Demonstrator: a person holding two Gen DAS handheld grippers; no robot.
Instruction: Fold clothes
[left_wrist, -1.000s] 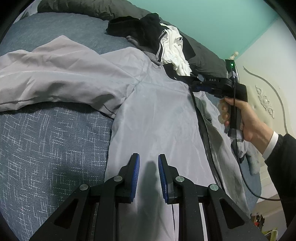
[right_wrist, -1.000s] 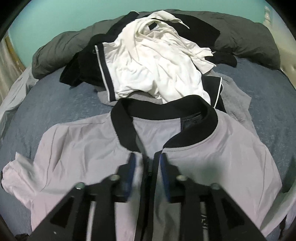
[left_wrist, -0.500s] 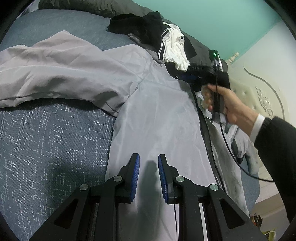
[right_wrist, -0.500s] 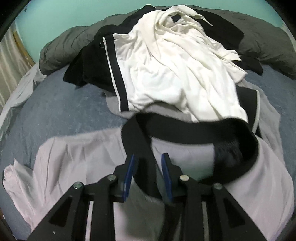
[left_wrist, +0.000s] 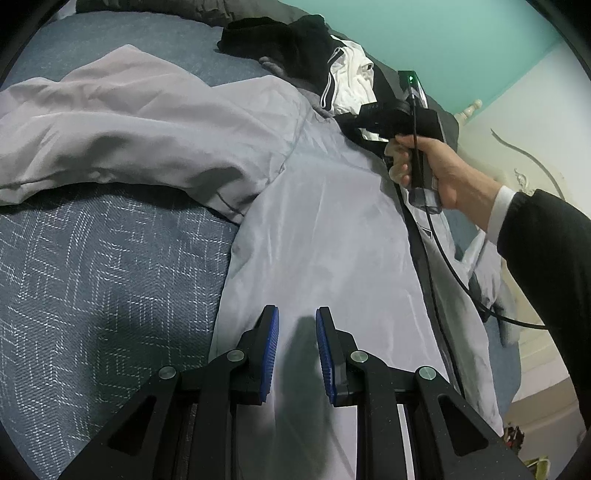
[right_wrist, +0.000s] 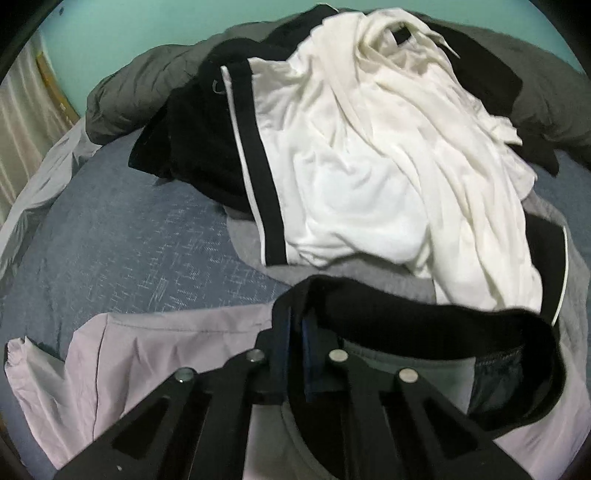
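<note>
Right fingers (right_wrist: 295, 332) advanced, clenched on jacket collar (right_wrist: 406, 306); left fingers (left_wrist: 297, 332) apart above jacket (left_wrist: 325, 229).

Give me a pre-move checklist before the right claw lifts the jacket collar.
1. Right claw shut on the black collar: ok.
2. Left claw open over the grey jacket, gripping nothing: ok.
3. Jacket front flat on the bed: ok.
4. Left sleeve smoothed: not ok, rumpled.
5. White shirt off the collar: cannot tell, the edges overlap.
6. Cable off the jacket: not ok.
</note>
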